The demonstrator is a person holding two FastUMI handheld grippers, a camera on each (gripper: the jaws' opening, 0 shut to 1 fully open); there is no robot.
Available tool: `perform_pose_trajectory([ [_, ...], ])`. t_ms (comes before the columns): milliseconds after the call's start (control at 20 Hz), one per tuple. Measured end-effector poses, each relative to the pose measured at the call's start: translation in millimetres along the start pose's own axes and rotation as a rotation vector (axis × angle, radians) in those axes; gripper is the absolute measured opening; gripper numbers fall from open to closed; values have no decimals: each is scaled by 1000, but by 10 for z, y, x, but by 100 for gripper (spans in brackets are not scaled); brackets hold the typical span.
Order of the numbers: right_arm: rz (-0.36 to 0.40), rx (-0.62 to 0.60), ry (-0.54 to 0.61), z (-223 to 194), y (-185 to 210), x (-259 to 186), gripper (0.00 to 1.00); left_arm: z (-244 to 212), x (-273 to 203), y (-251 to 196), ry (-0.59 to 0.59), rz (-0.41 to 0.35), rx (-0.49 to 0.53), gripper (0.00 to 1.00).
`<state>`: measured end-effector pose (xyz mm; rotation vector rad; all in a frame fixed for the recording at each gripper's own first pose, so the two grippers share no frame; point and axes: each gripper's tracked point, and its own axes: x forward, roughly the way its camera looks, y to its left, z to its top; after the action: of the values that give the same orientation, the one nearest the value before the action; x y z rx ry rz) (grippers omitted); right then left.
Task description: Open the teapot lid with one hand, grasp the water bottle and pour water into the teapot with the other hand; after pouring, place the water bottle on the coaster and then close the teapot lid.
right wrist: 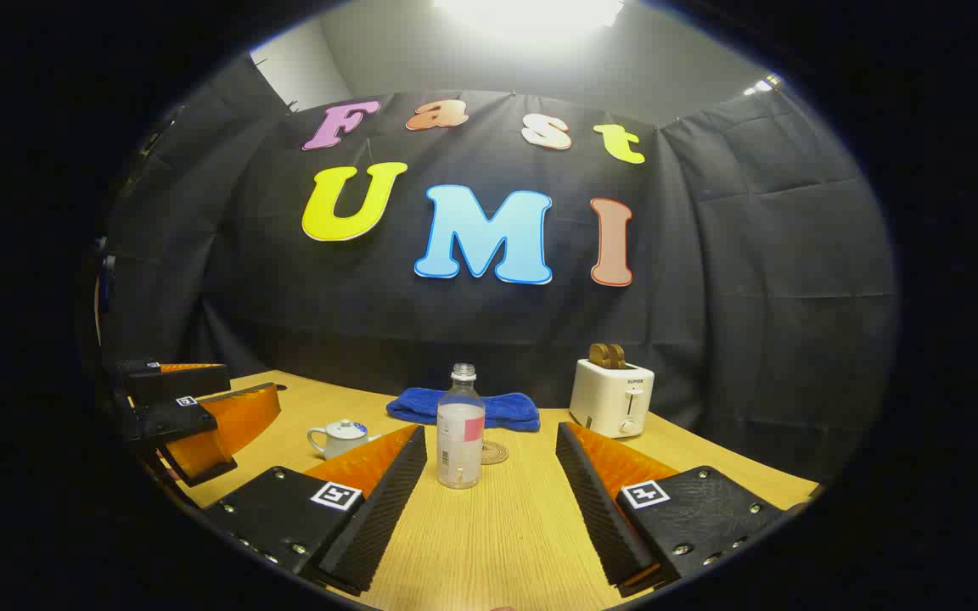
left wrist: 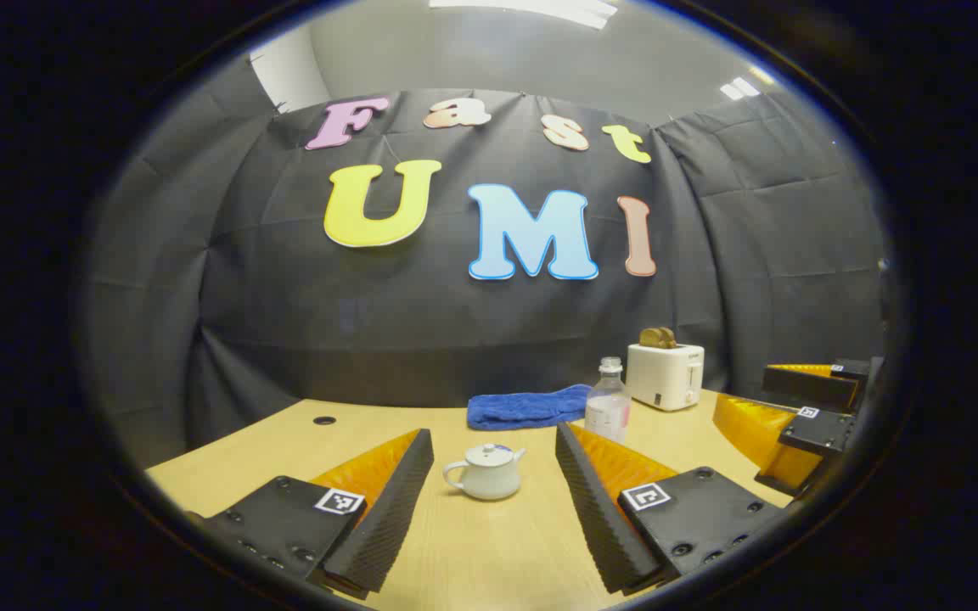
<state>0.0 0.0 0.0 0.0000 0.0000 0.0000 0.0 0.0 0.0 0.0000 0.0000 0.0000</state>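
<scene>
Teapot (left wrist: 486, 472) first, in the left gripper view: it is sitting on the wooden desk (left wrist: 472, 552) with its lid on, handle to the left and spout to the right, framed between the spread fingers of the left gripper (left wrist: 493, 509), which is gaping wide and touching nothing. Behind the teapot and to its right the water bottle (left wrist: 608, 409) is standing upright, capped. A blue towel (left wrist: 528, 406) is lying behind the teapot near the booth wall, and a white toaster (left wrist: 666, 374) with bread in its slots is standing farther right of the bottle. At the right edge the right gripper (left wrist: 795, 416) is hanging above the desk.

In the right gripper view, the water bottle (right wrist: 460, 428) is standing straight ahead of the right gripper (right wrist: 489, 501), whose fingers are spread wide and empty. Just behind the bottle to its right, a round coaster (right wrist: 493, 451) is lying flat. The teapot (right wrist: 338, 438) is sitting left of the bottle, the towel (right wrist: 502, 409) behind it, the toaster (right wrist: 611, 395) to its right. The left gripper (right wrist: 200, 416) is hovering left of the teapot.
</scene>
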Motion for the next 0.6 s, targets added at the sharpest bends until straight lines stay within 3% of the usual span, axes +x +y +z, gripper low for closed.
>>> perform_pose_trajectory([
  [600, 51, 12, -56, 133, 123, -61, 95, -32, -10, 64, 21, 22, 19, 98],
])
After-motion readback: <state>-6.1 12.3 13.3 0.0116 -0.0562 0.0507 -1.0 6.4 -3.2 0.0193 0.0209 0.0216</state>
